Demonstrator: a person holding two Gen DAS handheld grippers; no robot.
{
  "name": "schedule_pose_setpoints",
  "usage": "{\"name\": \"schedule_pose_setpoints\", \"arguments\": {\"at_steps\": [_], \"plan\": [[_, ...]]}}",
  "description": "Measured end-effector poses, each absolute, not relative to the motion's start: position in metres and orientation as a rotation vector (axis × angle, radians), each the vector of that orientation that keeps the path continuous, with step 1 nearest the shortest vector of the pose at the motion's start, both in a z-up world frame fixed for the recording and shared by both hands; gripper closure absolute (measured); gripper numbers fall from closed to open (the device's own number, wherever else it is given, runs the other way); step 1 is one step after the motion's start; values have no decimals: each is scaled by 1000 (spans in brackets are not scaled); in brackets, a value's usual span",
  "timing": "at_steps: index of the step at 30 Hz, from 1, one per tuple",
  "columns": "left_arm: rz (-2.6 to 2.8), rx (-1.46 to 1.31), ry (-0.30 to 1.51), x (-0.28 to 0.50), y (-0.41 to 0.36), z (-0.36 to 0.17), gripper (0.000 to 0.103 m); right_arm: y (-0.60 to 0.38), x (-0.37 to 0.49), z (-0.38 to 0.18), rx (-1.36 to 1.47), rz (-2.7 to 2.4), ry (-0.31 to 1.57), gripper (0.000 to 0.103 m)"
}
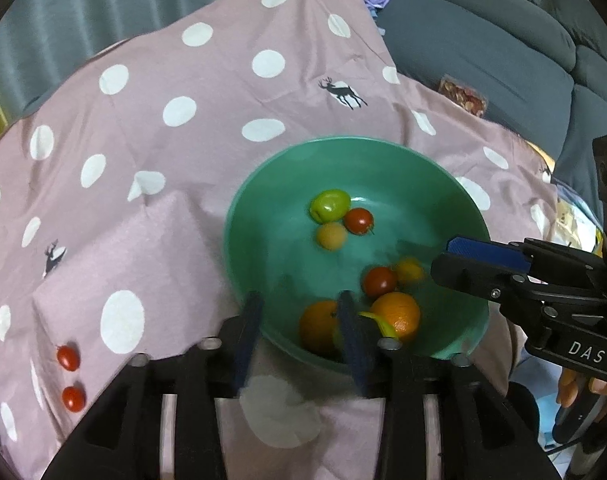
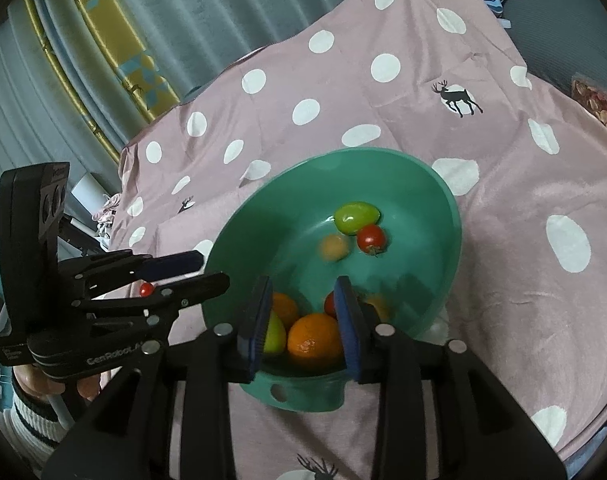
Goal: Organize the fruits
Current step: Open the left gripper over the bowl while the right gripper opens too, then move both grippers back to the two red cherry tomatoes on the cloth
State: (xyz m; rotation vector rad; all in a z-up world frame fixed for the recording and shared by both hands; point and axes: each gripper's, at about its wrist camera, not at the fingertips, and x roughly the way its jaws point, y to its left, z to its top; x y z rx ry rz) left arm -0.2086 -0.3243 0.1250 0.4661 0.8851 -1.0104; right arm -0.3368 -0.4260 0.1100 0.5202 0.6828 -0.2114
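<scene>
Jaws of both grippers are standing apart and gripping nothing: the left gripper (image 1: pixel 299 300) is hanging with its fingers straddling the near rim of the green bowl (image 1: pixel 255 200), and the right gripper (image 2: pixel 303 292) is hovering just over the fruit at the bowl's near side. No earlier view is given, so only this stance can be told.

Covering the bench, a pink cloth (image 1: pixel 175 80) with white dots and deer prints is lying under the bowl. Inside the bowl two oranges (image 1: pixel 397 314) are sitting nearest, then a green fruit (image 1: pixel 330 205), a blurred yellow fruit (image 1: pixel 331 236), possibly rolling, and two red tomatoes (image 1: pixel 358 220).

On the right gripper's body the letters "DAS" are showing in the left wrist view; the right wrist view is showing "GenRobot" on the left gripper.

Only the left wrist view is showing two loose tomatoes (image 1: pixel 67 357) lying on the cloth, well apart from the bowl.
</scene>
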Motion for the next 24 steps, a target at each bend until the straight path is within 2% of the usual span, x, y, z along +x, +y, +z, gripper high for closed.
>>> {"name": "schedule_pose_setpoints", "arguments": {"at_steps": [2,7,8,11,12,17,24], "plan": [[-1001,451,878,-208,-318,128,43,-423,-339,113,516,-213,676,61],[-974,421,863,-206,-301,138,42,-416,-342,124,506,-205,658,57],[-967,415,860,-206,-298,140,39,-414,-343,126,505,-202,652,54],[-943,394,853,-204,-285,144,22,-408,-345,134,508,-192,624,44],[-935,384,854,-203,-281,144,20,-406,-345,137,506,-188,615,43],[-890,345,883,-195,-255,141,20,-397,-344,142,522,-174,604,28],[-833,270,962,-179,-201,118,19,-375,-328,137,541,-93,638,27]]}}
